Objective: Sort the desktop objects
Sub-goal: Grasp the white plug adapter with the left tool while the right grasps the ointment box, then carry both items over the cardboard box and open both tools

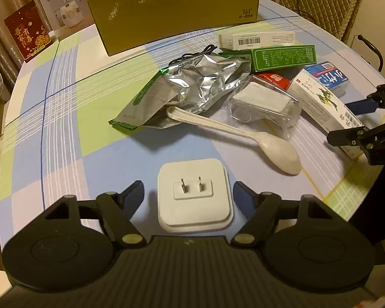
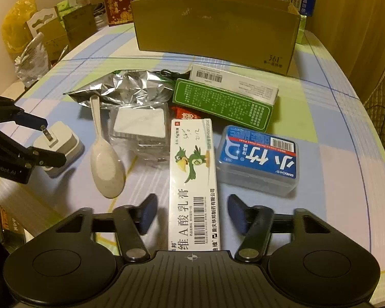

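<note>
1. The table (image 1: 64, 133), under a checked blue, green and white cloth, carries everything.
2. A cardboard box (image 2: 215, 30) stands open-topped at the far side, behind the clutter.
3. A crumpled foil pouch (image 1: 192, 87) lies mid-table, its lower edge over the handle of the spoon.
4. A green carton (image 2: 222, 104) sits near the box, partly on top of a white barcoded carton (image 2: 233, 80).
5. A long white ointment box with a green bird (image 2: 193, 179) lies lengthwise between the fingers of the right gripper (image 2: 192, 213); the jaws are spread apart with a gap on both sides, touching nothing.
6. A blue-lidded plastic case (image 2: 258, 159) rests just right of the ointment box.
7. A clear-wrapped white block (image 2: 140, 125) sits left of the ointment box, beside the beige spoon (image 2: 106, 164).
8. A white plug adapter (image 1: 195, 195), 2 prongs up, sits between the fingers of the left gripper (image 1: 188, 197); the jaws are wide apart and clear of its sides.
</note>
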Available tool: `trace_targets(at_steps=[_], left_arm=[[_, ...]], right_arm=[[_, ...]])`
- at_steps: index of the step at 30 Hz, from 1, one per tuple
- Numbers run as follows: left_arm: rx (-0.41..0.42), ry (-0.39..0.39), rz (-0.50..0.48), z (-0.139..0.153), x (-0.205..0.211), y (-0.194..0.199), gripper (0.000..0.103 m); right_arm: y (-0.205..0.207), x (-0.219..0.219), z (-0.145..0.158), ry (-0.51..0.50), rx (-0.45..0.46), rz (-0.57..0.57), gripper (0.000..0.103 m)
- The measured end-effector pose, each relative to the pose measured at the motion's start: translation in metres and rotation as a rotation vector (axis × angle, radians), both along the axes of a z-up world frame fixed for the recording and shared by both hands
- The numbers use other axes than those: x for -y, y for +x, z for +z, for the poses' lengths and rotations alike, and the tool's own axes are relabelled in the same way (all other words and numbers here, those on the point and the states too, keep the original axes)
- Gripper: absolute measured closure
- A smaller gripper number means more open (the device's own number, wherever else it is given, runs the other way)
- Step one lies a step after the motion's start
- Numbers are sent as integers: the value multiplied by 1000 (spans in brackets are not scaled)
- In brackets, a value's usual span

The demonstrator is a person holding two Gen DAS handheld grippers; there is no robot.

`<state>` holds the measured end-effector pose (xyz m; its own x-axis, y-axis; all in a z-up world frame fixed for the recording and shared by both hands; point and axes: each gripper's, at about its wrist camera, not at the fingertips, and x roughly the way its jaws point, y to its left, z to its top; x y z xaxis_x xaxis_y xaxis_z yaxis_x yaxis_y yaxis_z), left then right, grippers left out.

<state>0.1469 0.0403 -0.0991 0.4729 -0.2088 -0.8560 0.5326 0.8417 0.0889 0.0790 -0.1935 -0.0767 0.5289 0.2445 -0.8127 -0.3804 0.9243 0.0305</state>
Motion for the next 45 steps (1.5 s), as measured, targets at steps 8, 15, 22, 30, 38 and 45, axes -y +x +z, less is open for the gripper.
trace_targets(at_steps=[8,15,22,30,38,45], left_arm=[[-4,17,-4,-4,6,2,43],[8,17,29,10,2,-3,43],[39,-7,60,39,0,-7,43],[100,-61,95,100,18,32,43],[189,-122,116,151,59,119,43],[240,-149,125,169,89,198,43]], right_arm=[[2,0,-1,-8,-6,9,67],[-5,5,14,26,20,-5,67],[-15,8,39,61,67,-11,68],[23,12,92,111,131,-26,67],[123,22,149,128,208,-54,67],[218,20,173,152,230,-69,67]])
